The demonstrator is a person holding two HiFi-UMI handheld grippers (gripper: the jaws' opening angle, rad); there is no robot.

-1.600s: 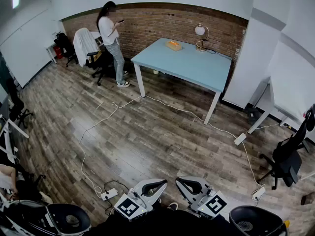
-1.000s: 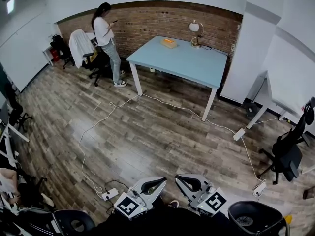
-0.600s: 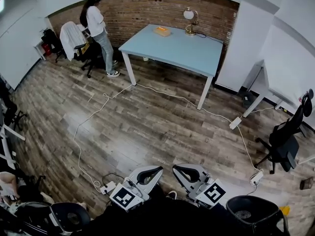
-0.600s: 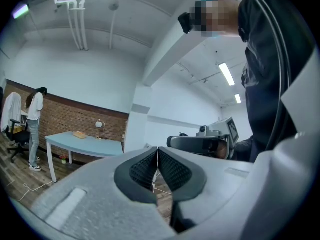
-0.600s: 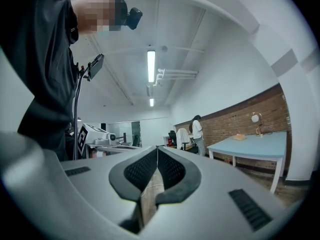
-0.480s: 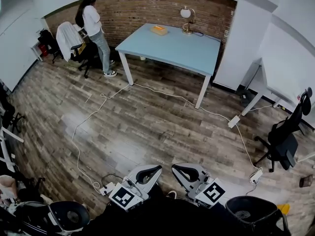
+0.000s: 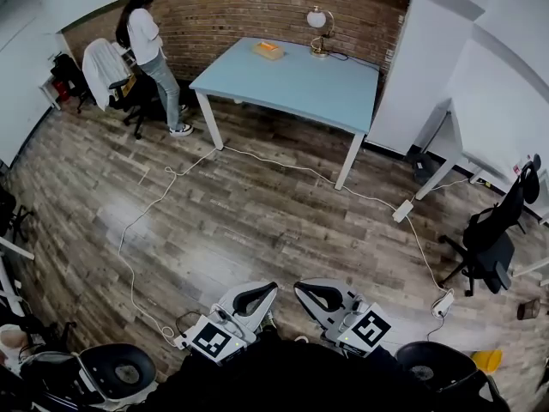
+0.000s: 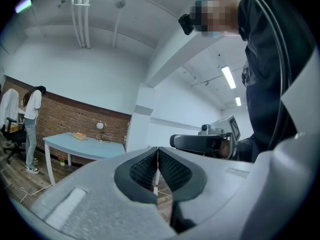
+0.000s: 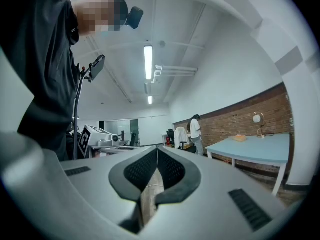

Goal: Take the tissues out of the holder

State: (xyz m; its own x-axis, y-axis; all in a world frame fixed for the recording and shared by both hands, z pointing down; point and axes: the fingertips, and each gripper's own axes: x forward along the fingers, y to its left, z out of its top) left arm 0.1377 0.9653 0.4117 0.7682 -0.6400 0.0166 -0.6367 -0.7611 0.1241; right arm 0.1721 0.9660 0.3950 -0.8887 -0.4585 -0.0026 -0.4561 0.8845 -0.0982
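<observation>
The tissue holder [image 7: 268, 50], a small orange-brown box, sits at the far side of the light blue table [image 7: 292, 84] against the brick wall, several steps away across the floor. It also shows small in the left gripper view as the tissue holder [image 8: 78, 135] and in the right gripper view as the tissue holder [image 9: 240, 138]. My left gripper [image 7: 257, 294] and right gripper [image 7: 313, 293] are held side by side close to my body, pointing level toward the table. Both are shut, with nothing between the pads of the left gripper [image 8: 158, 156] or the right gripper [image 9: 157, 156].
A desk lamp [image 7: 319, 20] stands on the table beside the holder. A person [image 7: 150, 54] stands left of the table by a chair [image 7: 107, 71] draped with a white coat. A white cable [image 7: 283, 166] and power strips [image 7: 403, 210] lie on the wooden floor. Office chairs [image 7: 493, 239] stand at the right.
The whole view has advanced toward the table, which now sits lower and further left in the picture. Both grippers stay shut and side by side, carried forward with me.
</observation>
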